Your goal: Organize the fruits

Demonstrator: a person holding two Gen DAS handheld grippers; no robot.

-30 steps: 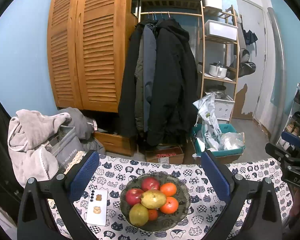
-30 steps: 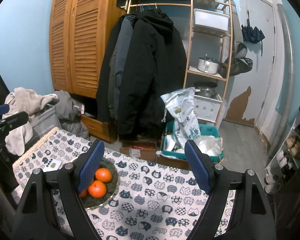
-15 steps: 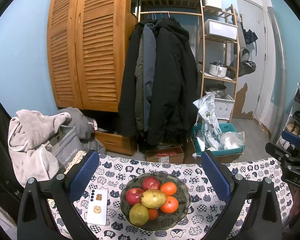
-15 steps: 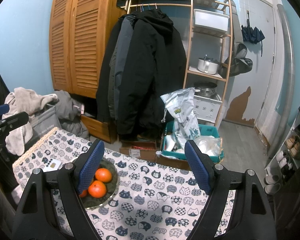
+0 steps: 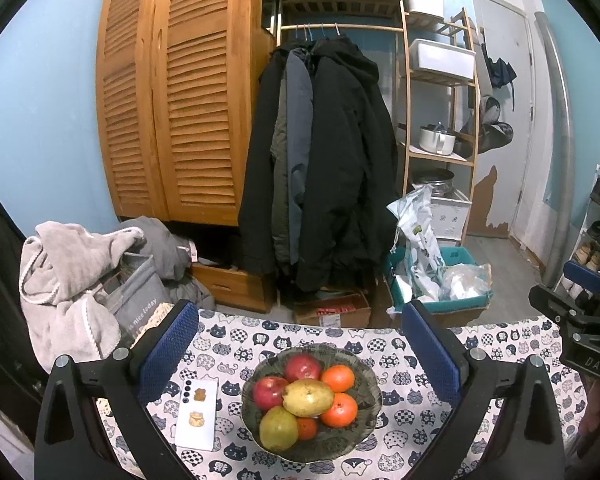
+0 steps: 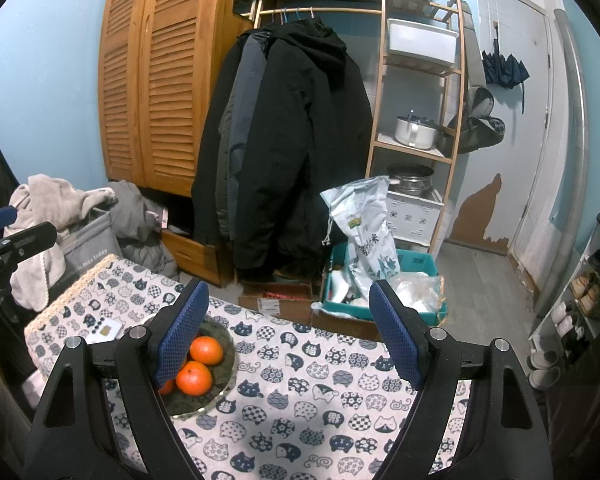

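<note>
The left gripper [image 5: 300, 344] stands wide open with nothing between its blue-padded fingers [image 5: 168, 344]; the dark glass bowl of fruit [image 5: 370, 398] lies on the table just beyond and between them, untouched. The right gripper [image 6: 288, 328] is likewise spread wide and empty; from its view the same bowl [image 6: 224, 372] sits off to the left, partly hidden behind its left finger [image 6: 182, 330], while only bare cloth lies between the pads.

The bowl holds a heap: two red apples [image 5: 302, 367] at the back and left, a yellow-brown pear [image 5: 308, 397] lying on top in the middle, a green-yellow pear [image 5: 278, 428] at the front, and three orange tangerines [image 5: 338, 378] on the right and underneath.

The table is covered by a white cloth printed with navy cat faces [image 5: 412, 396]. A white smartphone with stickers on its back [image 5: 196, 414] lies flat just left of the bowl, apart from it. Beyond the table stand a louvred wooden wardrobe [image 5: 172, 100], dark coats on a rail [image 5: 324, 168], a bamboo shelf unit with pots and white bins [image 5: 440, 120], and a teal crate of bags [image 5: 456, 268] on the floor.
</note>
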